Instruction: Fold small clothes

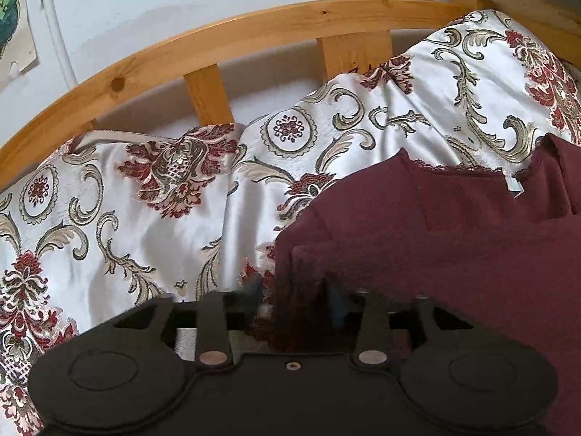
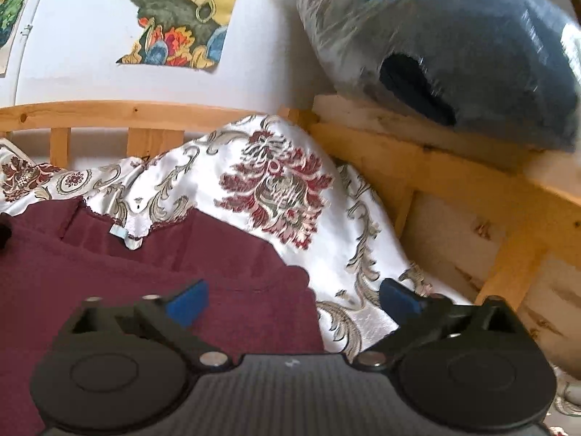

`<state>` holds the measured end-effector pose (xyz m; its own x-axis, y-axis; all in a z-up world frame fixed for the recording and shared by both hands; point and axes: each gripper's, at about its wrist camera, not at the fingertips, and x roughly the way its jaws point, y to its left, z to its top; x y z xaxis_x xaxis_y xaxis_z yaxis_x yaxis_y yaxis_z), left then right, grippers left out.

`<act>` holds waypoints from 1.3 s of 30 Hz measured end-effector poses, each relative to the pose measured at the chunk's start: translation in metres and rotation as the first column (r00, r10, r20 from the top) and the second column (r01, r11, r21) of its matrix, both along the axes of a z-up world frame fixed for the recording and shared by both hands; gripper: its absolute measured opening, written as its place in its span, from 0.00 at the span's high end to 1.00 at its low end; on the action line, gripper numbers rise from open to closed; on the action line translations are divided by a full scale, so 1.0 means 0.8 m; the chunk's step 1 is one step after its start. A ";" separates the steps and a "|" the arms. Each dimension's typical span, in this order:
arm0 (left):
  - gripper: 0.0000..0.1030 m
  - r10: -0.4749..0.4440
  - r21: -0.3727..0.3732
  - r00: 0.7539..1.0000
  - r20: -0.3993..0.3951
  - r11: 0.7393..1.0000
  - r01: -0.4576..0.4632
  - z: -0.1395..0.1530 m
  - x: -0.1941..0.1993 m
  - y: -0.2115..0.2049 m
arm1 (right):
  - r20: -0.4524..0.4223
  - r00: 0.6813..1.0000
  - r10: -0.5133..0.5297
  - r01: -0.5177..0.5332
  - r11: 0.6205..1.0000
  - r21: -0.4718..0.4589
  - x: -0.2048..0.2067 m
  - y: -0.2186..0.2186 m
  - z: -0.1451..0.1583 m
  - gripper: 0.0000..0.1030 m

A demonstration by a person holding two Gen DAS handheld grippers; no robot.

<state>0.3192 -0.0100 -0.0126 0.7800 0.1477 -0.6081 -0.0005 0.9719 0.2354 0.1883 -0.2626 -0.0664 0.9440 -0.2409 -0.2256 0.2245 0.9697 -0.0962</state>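
Maroon top [image 1: 454,239] lies flat on the patterned bedspread [image 1: 152,218] over the bed, neckline and label toward the wooden headboard [image 1: 203,43]. Left gripper [image 1: 296,301]: fingers clenched on a bunched fold at the top's edge. Right gripper [image 2: 296,299]: fingers spread wide, grasping nothing, straddling the garment's right edge. Plastic-wrapped blue bundle [image 2: 472,43] sits on the frame behind.

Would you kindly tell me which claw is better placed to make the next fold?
Left, probably: the left claw already has the maroon garment's edge between its fingers, while the right claw hangs open.
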 end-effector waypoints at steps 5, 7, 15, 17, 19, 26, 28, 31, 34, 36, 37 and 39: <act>0.12 0.017 -0.017 0.999 0.043 1.000 -0.017 0.010 -0.011 0.002 | -0.009 1.000 -0.010 0.009 1.000 -0.020 -0.017 0.012 -0.005 0.00; 0.04 0.020 -0.010 0.998 0.059 1.000 -0.019 0.014 -0.017 0.000 | -0.007 1.000 -0.012 0.012 1.000 -0.023 -0.026 0.017 -0.007 0.00; 0.01 0.013 -0.077 0.992 0.126 0.997 -0.003 0.037 -0.085 -0.001 | -0.001 0.999 0.040 -0.040 0.997 -0.059 -0.039 0.036 -0.001 0.00; 0.01 0.007 -0.112 0.991 0.132 0.994 0.008 0.039 -0.109 0.000 | -0.007 0.999 0.042 -0.043 0.997 -0.058 -0.040 0.039 -0.001 0.00; 0.01 0.004 -0.145 0.993 0.121 0.989 0.014 0.036 -0.129 0.002 | -0.016 0.999 0.048 -0.049 0.998 -0.048 -0.041 0.041 -0.002 0.00; 0.01 0.004 -0.261 1.000 0.021 0.965 0.002 0.010 -0.167 0.013 | -0.047 0.989 0.140 -0.138 0.990 0.038 -0.050 0.062 -0.005 0.00; 0.01 0.007 -0.309 1.000 -0.005 0.951 -0.008 0.001 -0.173 0.020 | -0.057 0.983 0.176 -0.175 0.984 0.022 -0.052 0.074 -0.006 0.00; 0.01 0.000 -0.356 0.997 -0.071 0.934 -0.025 -0.013 -0.176 0.027 | -0.089 0.968 0.236 -0.237 0.971 -0.006 -0.052 0.090 -0.010 0.00; 0.01 -0.007 -0.405 0.994 -0.106 0.914 -0.036 -0.022 -0.180 0.032 | -0.149 0.949 0.279 -0.283 0.959 -0.009 -0.044 0.101 -0.018 0.00; 0.01 -0.018 -0.448 0.993 -0.118 0.893 -0.037 -0.026 -0.185 0.035 | -0.168 0.944 0.283 -0.288 0.957 -0.007 -0.042 0.104 -0.023 0.00; 0.01 -0.025 -0.468 0.992 -0.125 0.883 -0.037 -0.028 -0.186 0.035 | -0.176 0.942 0.286 -0.291 0.957 -0.003 -0.040 0.104 -0.025 0.00; 0.01 -0.034 -0.506 0.989 -0.144 0.862 -0.044 -0.033 -0.186 0.035 | -0.191 0.938 0.289 -0.291 0.957 0.021 -0.035 0.102 -0.028 0.00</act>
<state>0.1701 0.0184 -0.0393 0.6790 -0.2075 -0.7043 -0.0098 0.9566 -0.2913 0.1602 -0.1812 -0.0891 0.9128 0.0343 -0.4071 -0.0894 0.9891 -0.1170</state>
